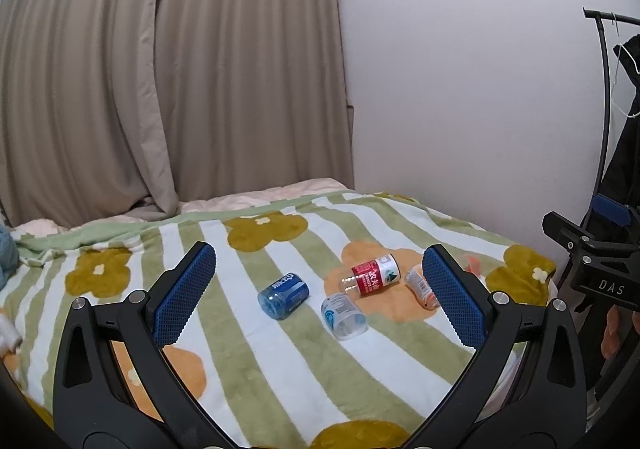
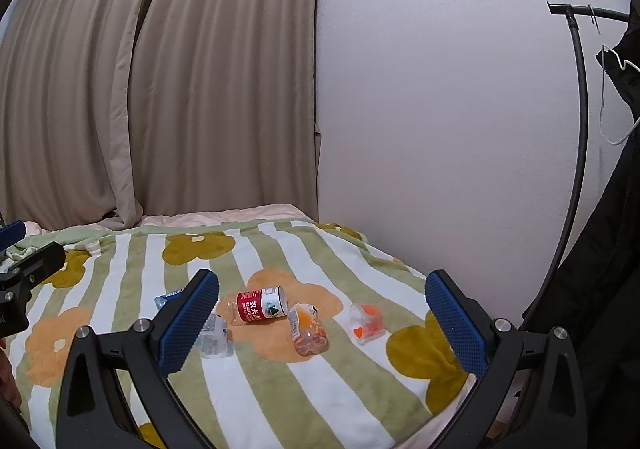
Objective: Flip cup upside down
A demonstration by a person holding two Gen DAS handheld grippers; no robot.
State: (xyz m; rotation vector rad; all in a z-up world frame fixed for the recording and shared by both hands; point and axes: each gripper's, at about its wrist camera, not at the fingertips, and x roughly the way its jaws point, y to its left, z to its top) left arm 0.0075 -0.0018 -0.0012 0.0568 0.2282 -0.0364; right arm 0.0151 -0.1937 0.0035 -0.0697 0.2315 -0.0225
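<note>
Several cut-off bottle cups lie on their sides on a striped, flowered blanket (image 1: 248,349). A blue cup (image 1: 283,294), a clear cup with a blue label (image 1: 343,315), a red-and-white labelled cup (image 1: 375,275) and an orange-tinted cup (image 1: 420,286) show in the left wrist view. In the right wrist view I see the red cup (image 2: 260,304), the orange cup (image 2: 307,329), a small clear cup with orange marks (image 2: 365,322), the clear cup (image 2: 214,335) and the blue cup's edge (image 2: 168,296). My left gripper (image 1: 316,289) and right gripper (image 2: 320,313) are open and empty, held short of the cups.
Beige curtains (image 1: 160,69) hang behind the bed, and a white wall (image 1: 460,89) is to the right. A dark clothes rack (image 2: 580,129) with dark garments stands at the right. The right gripper's body (image 1: 592,265) shows at the left view's right edge.
</note>
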